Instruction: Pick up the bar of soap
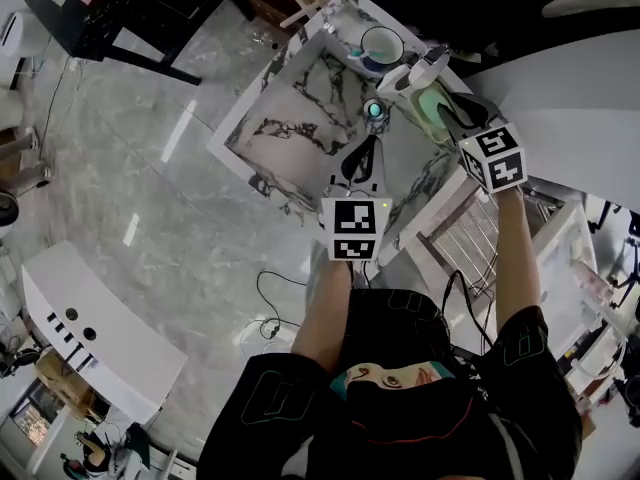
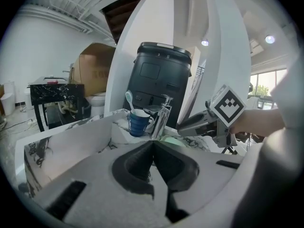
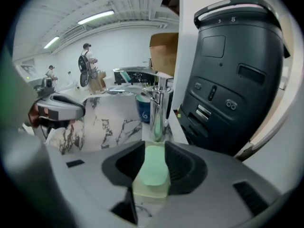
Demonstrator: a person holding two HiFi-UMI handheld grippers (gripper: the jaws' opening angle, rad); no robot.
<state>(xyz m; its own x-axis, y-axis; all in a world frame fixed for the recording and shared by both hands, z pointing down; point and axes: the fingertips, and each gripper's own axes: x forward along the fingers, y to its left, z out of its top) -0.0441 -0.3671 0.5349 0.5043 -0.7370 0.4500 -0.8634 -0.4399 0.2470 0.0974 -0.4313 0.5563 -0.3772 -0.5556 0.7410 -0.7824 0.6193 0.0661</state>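
Right gripper: fingers part-open astride green bar of soap, apparently not yet pinching; best centred, then closed on its 2 long sides; left gripper fingers together, empty.

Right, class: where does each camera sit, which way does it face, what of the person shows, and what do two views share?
Head view: on the person's head, facing down at the white marble sink; both forearms, left gripper and right gripper show.
Left gripper view: on the left gripper, along its closed jaws toward the chrome tap and blue cup.
Right gripper view: on the right gripper, along its jaws, the pale green bar of soap between them.
Shared: both gripper views show tap and cup.
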